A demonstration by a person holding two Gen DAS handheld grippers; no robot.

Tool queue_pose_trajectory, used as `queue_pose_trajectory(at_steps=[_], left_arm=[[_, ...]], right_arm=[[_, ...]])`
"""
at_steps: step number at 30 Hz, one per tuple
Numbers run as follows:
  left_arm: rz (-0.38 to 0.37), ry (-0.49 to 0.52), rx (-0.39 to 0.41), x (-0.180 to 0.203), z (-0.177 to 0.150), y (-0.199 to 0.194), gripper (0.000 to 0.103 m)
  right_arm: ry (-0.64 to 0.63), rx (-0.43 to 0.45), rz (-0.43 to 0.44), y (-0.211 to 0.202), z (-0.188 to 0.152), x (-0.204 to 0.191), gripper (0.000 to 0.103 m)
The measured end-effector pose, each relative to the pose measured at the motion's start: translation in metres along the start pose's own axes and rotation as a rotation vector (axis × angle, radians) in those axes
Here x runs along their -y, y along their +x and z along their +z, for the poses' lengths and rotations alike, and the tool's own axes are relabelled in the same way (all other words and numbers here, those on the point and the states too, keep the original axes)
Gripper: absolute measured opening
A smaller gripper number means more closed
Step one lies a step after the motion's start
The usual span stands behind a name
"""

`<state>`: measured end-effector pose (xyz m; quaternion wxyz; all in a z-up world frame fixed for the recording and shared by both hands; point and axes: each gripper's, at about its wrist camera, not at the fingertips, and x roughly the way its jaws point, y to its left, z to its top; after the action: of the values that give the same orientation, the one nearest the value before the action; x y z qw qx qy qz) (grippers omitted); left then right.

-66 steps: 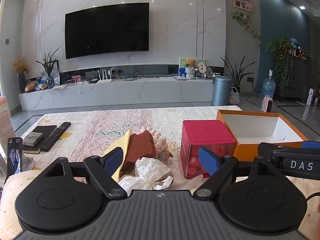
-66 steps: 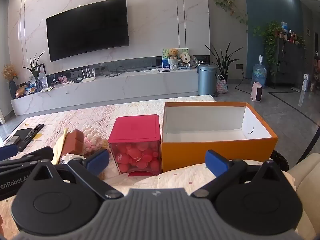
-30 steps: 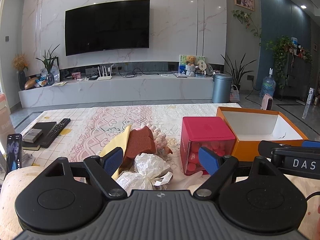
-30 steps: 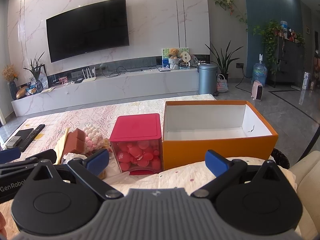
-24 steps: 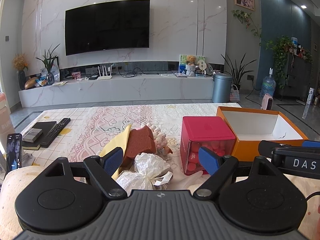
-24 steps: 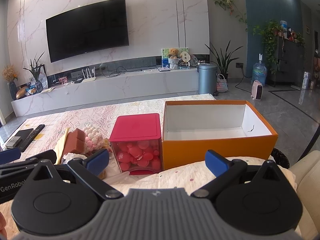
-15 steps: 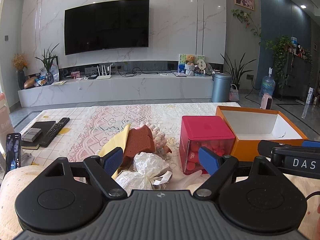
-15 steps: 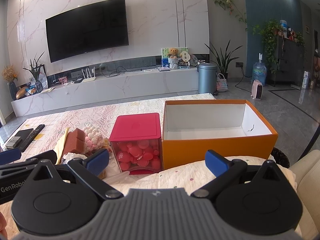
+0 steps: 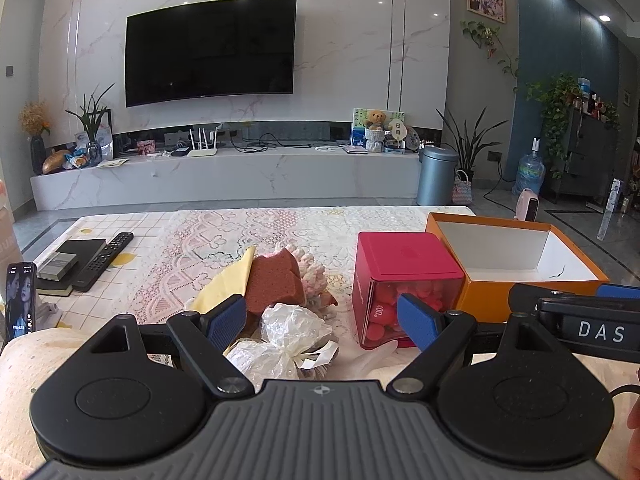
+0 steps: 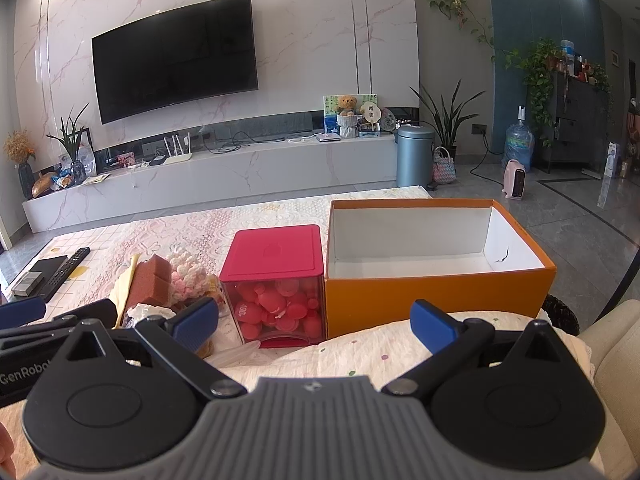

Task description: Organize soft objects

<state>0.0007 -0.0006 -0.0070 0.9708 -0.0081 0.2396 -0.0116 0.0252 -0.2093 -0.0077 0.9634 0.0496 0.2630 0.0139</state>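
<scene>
Yellow cloth point(image 9: 229, 280), brown sponge point(image 9: 274, 280) and crinkled plastic bag point(image 9: 294, 326) lie heaped left of the red-lidded box point(image 9: 404, 258); orange box point(image 10: 436, 296) stands empty to its right. Both grippers point(image 9: 322, 318) point(image 10: 316, 322) hover with fingers spread wide, empty. Nothing's sorted yet; next, close on the bag.

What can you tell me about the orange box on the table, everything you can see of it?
The orange box is an open, lidless rectangular carton, cardboard by the look of it: orange outside, white inside, with a small dark mark on its inner right wall. It appears empty. It stands upright on the lace-covered table, long side toward the camera, right beside the red-lidded clear container; whether the two touch I cannot tell. Neither gripper touches it.
</scene>
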Motion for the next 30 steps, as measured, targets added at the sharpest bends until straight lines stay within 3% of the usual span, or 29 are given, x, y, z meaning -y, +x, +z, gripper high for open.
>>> queue_pose_trajectory(at_steps=[30], left_arm=[[-0.007, -0.009, -0.014, -0.0003, -0.0037, 0.0009, 0.1]], right_arm=[[-0.002, -0.026, 0.012, 0.0066, -0.0012, -0.0028, 0.1]])
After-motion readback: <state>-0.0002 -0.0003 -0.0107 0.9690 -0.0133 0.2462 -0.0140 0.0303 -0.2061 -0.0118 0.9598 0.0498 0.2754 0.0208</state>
